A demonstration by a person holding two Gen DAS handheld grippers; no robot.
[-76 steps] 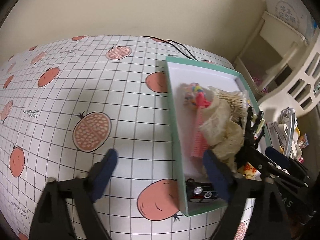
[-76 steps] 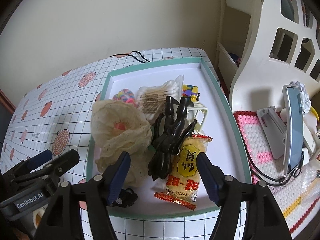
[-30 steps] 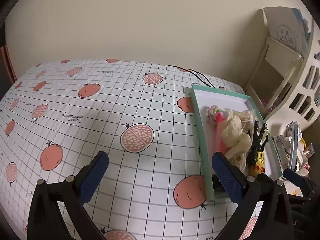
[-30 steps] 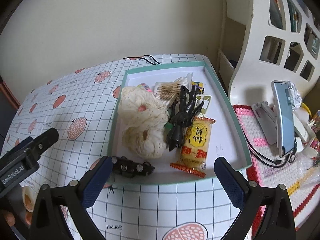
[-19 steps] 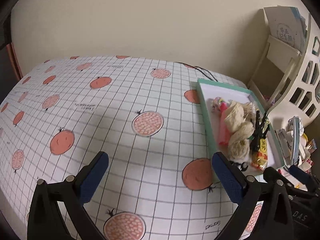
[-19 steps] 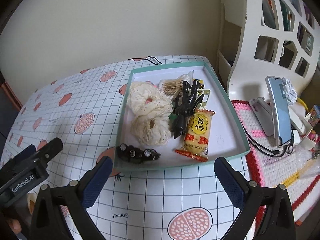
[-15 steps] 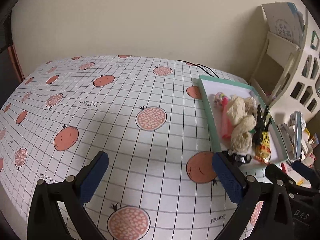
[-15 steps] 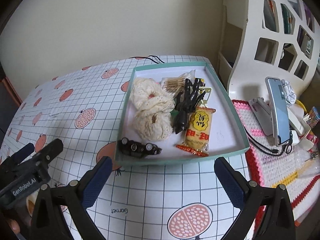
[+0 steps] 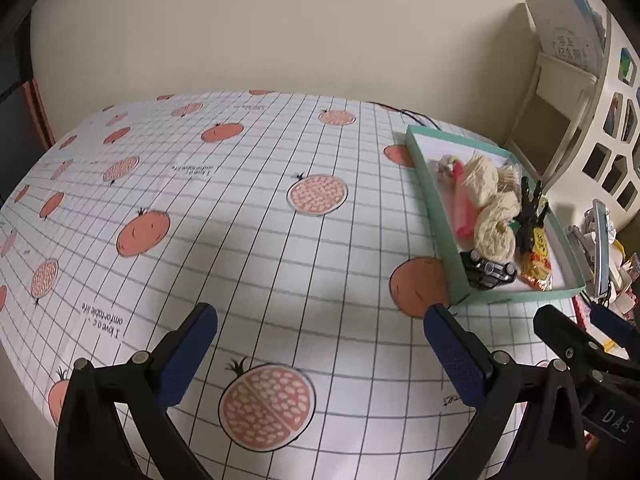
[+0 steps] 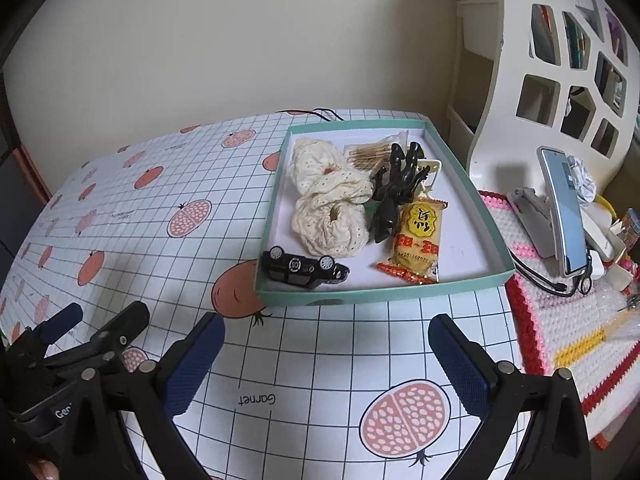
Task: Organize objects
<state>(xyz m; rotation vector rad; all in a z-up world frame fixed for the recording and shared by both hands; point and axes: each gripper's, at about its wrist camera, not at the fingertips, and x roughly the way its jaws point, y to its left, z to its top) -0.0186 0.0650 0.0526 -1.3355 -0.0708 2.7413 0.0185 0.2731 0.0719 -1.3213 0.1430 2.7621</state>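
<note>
Standing at the near table edge, I see the left gripper (image 9: 320, 344) spread wide and empty over the pomegranate-print tablecloth (image 9: 240, 216), where "I love c… comfortable life" is printed. The right gripper (image 10: 326, 356), also released and empty, is nearer to the teal tray (image 10: 384, 294), which lies ahead of its fingers, long axis pointing away. Inside are a black toy car (image 10: 304, 269), cream lace cloth (image 10: 328, 200), black hair claw (image 10: 394, 190) and yellow snack packet (image 10: 418, 236) with Chinese characters. "Garnet" is readable on the cloth.
</note>
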